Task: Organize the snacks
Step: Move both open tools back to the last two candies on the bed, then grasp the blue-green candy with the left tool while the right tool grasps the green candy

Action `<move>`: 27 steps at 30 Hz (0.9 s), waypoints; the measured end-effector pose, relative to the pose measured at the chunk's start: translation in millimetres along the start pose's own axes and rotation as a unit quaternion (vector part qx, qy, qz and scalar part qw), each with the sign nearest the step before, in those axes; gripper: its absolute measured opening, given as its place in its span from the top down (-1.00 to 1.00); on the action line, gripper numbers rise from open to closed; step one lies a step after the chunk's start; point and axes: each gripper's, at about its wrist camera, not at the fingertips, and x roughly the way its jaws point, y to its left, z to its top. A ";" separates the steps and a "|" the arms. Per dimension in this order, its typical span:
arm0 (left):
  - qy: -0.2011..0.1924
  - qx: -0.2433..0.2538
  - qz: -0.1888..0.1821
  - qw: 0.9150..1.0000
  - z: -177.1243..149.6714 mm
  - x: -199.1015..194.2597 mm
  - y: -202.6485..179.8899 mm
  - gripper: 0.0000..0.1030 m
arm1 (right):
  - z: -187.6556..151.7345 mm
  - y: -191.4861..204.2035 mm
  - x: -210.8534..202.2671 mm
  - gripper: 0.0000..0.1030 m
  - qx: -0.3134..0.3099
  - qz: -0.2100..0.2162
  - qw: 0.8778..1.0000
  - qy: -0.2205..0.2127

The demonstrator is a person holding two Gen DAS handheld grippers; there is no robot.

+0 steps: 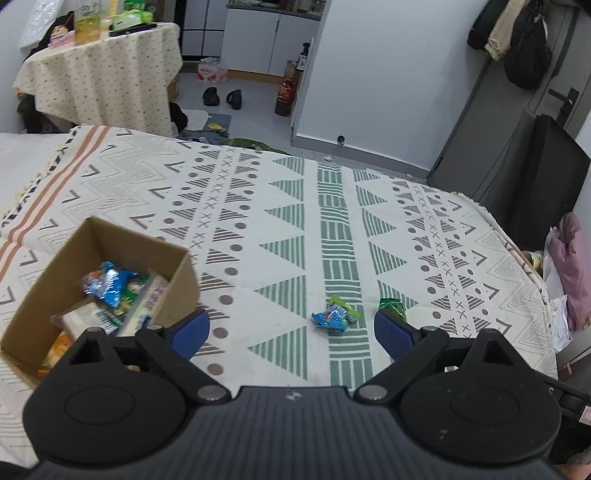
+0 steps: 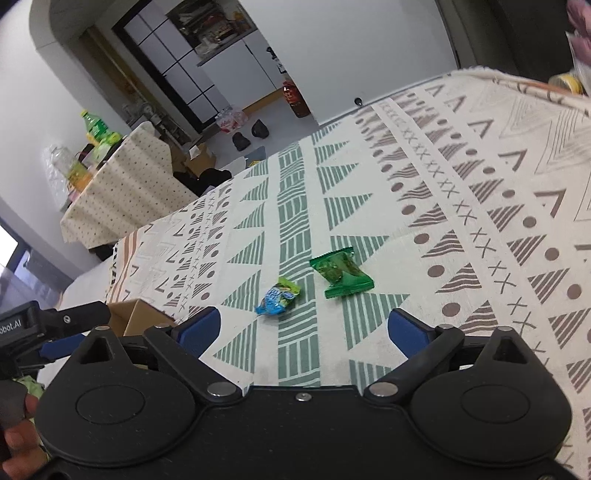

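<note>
Two small snacks are left on my patterned bedspread: a crinkled blue-and-green foil packet and, just beside it, a flat green plastic packet. The open brown cardboard box to my left already holds several packets, so I judge the job mostly done. My left gripper and right gripper both gape wide, holding nothing.

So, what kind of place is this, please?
Probably a small lived-in flat, not a lab. A patterned blanket covers the work surface, shoes lie on the floor near white cabinets, and coats hang by a door.
</note>
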 end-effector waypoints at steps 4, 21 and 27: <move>0.006 0.007 -0.001 1.000 1.1 20.2 -11.5 -0.83 | 4.8 -12.2 14.9 -0.81 0.014 -0.001 1.000 0.002; 0.071 0.030 -0.013 0.997 6.7 125.1 -39.2 -0.37 | 21.9 -45.8 85.6 -0.45 0.042 0.008 0.999 0.033; 0.096 0.034 -0.018 0.995 4.5 156.5 -44.5 -0.29 | 22.3 -52.6 107.0 -0.38 0.044 0.008 0.998 0.051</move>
